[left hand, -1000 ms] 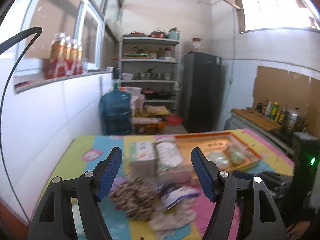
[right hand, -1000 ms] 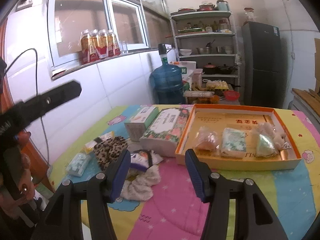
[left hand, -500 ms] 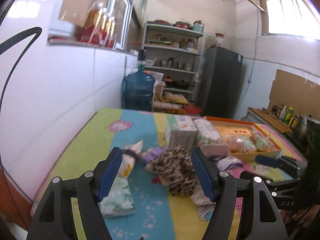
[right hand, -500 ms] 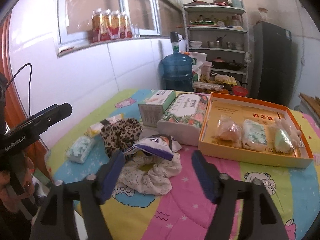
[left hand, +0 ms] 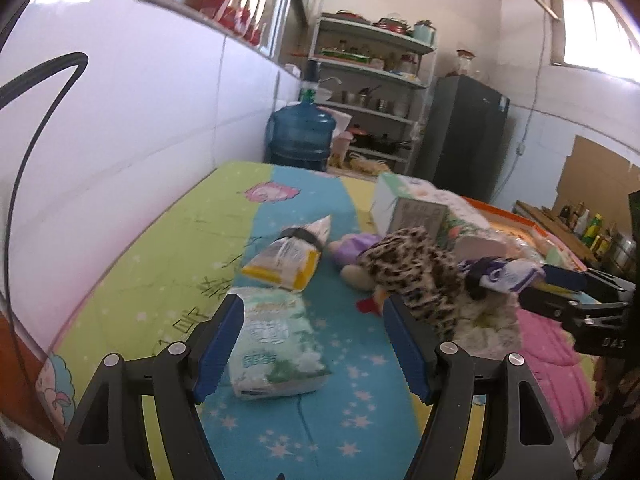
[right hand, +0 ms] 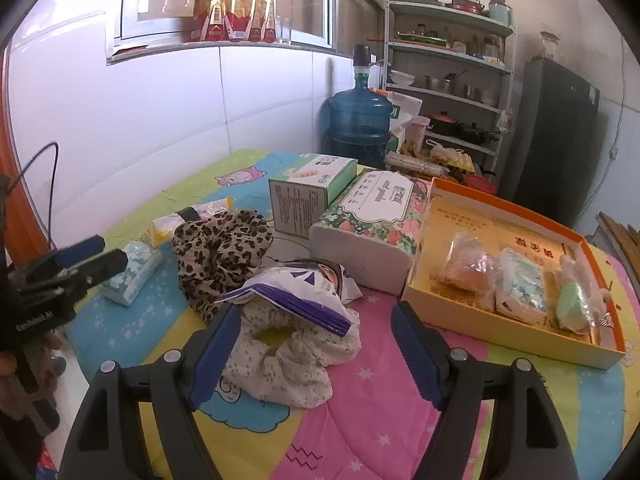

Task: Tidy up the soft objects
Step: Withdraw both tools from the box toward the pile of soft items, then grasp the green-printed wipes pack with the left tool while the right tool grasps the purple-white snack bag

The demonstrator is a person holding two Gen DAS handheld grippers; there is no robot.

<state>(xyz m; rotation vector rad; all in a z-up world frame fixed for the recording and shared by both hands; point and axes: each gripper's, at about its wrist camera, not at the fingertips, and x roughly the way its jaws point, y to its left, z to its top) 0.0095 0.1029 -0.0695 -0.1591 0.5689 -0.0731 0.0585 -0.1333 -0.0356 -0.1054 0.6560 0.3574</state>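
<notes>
My left gripper (left hand: 316,340) is open, its fingers either side of a green-white tissue pack (left hand: 276,348) on the colourful table. Beyond lie a yellow-white pack (left hand: 288,258), a purple soft item (left hand: 358,246) and a leopard-print cloth (left hand: 420,276). My right gripper (right hand: 316,344) is open over a cream floral scrunchie (right hand: 292,356) with a purple-white pouch (right hand: 296,296) on top. The leopard cloth also shows in the right wrist view (right hand: 220,252), as does the tissue pack (right hand: 132,272). The orange box (right hand: 440,296) holds three packets.
Two tissue boxes (right hand: 312,196) (right hand: 372,224) stand between the pile and the orange box. A white tiled wall runs along the table's left. A blue water jug (right hand: 360,120), shelves and a dark fridge (right hand: 556,136) stand behind. The left gripper shows in the right wrist view (right hand: 80,260).
My left gripper swung left and dropped low to the table, now straddling the green-white tissue pack. My right gripper moved forward and down over the scrunchie and pouch.
</notes>
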